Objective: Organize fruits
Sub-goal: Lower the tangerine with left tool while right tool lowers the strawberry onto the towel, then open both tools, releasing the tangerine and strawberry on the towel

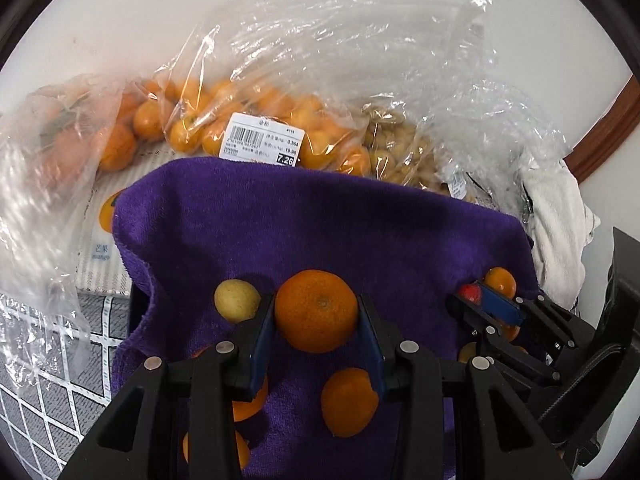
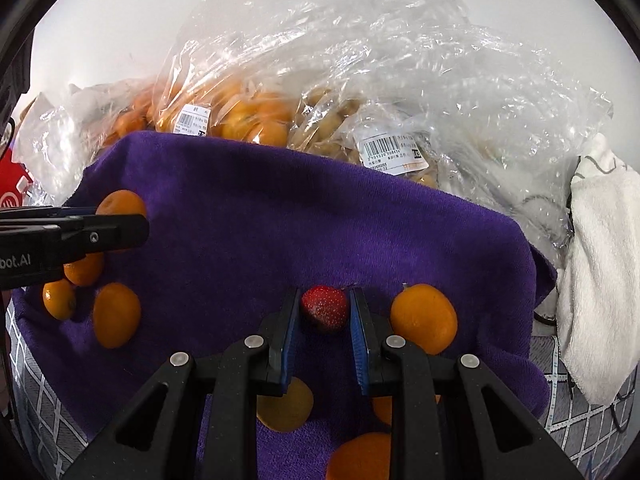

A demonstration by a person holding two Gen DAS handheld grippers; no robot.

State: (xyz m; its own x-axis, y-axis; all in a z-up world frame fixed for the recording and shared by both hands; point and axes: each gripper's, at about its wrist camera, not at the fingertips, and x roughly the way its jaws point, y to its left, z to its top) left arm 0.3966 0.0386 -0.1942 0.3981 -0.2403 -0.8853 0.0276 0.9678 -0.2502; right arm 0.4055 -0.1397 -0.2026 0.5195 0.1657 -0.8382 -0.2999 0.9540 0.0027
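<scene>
Over the purple towel, the left gripper clamps a tangerine while, to its right, the right gripper pinches a strawberry between narrow jaws.

Tangerine, strawberry on purple towel

Home table, bagged supermarket fruit, towels
</scene>
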